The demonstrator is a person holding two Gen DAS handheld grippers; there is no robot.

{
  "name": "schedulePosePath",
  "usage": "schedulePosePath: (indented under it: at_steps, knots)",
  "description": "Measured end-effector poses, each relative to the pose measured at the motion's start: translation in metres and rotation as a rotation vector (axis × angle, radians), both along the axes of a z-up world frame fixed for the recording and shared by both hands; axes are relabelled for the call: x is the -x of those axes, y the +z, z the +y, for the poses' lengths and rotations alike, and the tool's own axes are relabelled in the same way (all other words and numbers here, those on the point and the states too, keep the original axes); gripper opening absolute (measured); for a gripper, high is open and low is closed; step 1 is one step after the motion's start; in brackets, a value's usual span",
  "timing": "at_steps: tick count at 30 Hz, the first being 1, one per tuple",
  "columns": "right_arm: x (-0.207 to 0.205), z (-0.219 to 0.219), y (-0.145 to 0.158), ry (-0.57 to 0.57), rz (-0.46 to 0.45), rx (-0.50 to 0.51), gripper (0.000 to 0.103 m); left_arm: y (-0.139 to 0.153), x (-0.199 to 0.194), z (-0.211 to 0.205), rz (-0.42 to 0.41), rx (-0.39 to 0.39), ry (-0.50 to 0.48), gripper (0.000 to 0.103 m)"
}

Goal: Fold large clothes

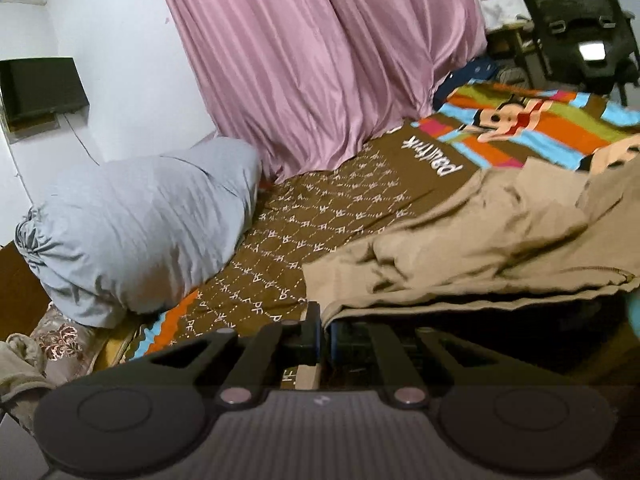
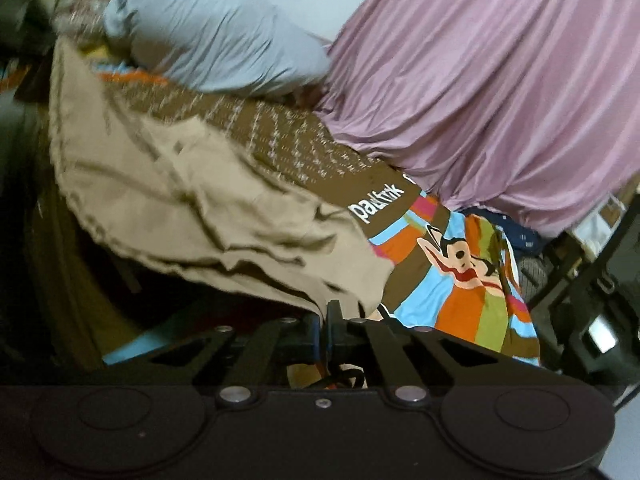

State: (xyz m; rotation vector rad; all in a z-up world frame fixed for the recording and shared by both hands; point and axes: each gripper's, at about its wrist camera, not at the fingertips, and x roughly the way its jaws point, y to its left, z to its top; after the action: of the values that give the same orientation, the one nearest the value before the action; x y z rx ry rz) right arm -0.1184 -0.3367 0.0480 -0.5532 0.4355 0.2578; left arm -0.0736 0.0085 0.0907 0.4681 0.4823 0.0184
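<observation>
A large tan garment (image 1: 480, 232) lies rumpled on the patterned brown bedspread (image 1: 320, 216), its near edge lifted off the bed. My left gripper (image 1: 325, 320) is shut on that near hem, with the cloth pinched between its fingers. In the right wrist view the same tan garment (image 2: 192, 192) stretches away to the left, and my right gripper (image 2: 325, 316) is shut on its near corner. The cloth hangs taut between the two grips, and dark shadow shows under the raised edge.
A grey-blue pillow (image 1: 152, 224) sits at the head of the bed by the white wall. A pink curtain (image 1: 328, 60) hangs along the far side. The striped cartoon part of the bedspread (image 2: 472, 280) and a black chair (image 1: 580, 20) lie beyond.
</observation>
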Motion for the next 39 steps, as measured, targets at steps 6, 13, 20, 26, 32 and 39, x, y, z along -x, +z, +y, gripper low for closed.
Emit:
schedulePosePath:
  at_steps: [6,13,20,26,32,39]
  knots:
    - [0.002,-0.009,0.036,-0.026,-0.01,-0.096,0.002,0.015,-0.022,0.014,0.051,0.072,0.031,0.007]
    - [-0.09,-0.011,0.032,-0.071,-0.077,-0.038,0.002,0.008,-0.116,0.003,0.023,-0.079,0.012,0.007]
    - [-0.206,0.002,-0.004,-0.168,-0.073,-0.083,0.003,-0.037,-0.235,0.014,0.164,-0.009,0.054,0.007]
    - [-0.276,0.012,-0.053,-0.244,-0.026,-0.086,0.006,-0.076,-0.298,0.044,0.303,0.14,0.083,0.036]
    - [-0.295,0.011,-0.077,-0.249,0.029,-0.155,0.028,-0.063,-0.292,0.115,0.287,0.515,0.046,0.095]
    - [-0.25,-0.02,-0.058,-0.192,0.006,-0.42,0.085,-0.031,-0.228,0.149,0.063,0.577,0.113,0.103]
